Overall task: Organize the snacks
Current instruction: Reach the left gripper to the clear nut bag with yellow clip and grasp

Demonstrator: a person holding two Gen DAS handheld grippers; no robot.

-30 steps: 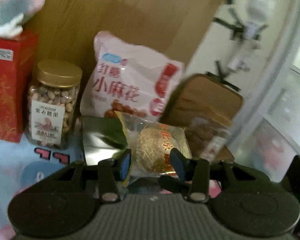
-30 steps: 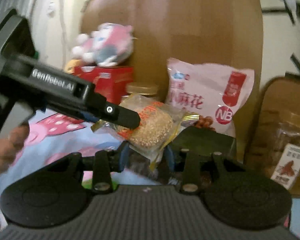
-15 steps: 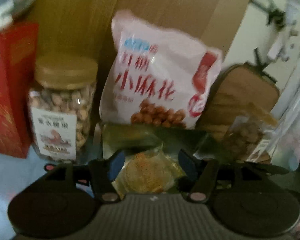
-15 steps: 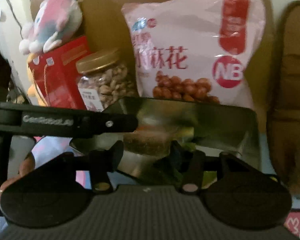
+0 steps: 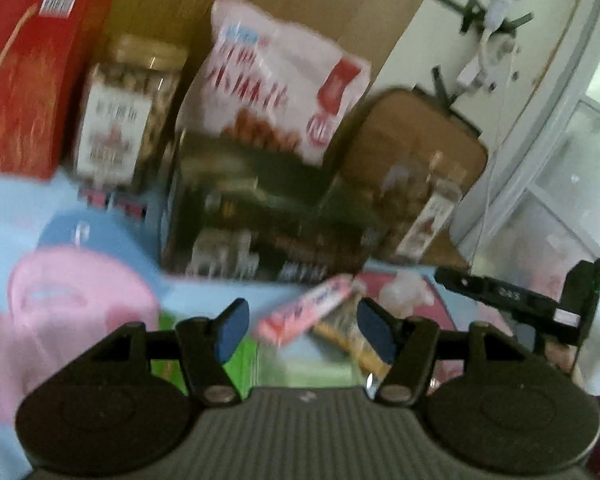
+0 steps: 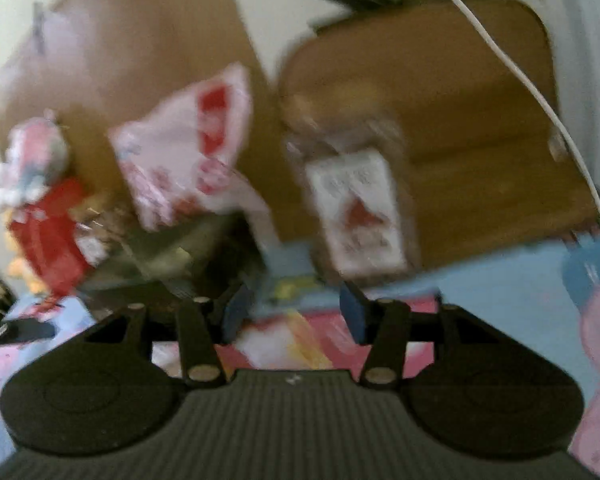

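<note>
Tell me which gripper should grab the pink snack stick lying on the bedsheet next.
Left. The left gripper is open with the pink snack stick lying just ahead between its fingers. The right gripper is also open but faces the labelled bag instead.

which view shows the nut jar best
The left wrist view. There the nut jar stands whole between the red box and the pink bag, with lid and label visible, though blurred. The right wrist view shows only a smeared sliver of it at the left edge, beside the box.
</note>
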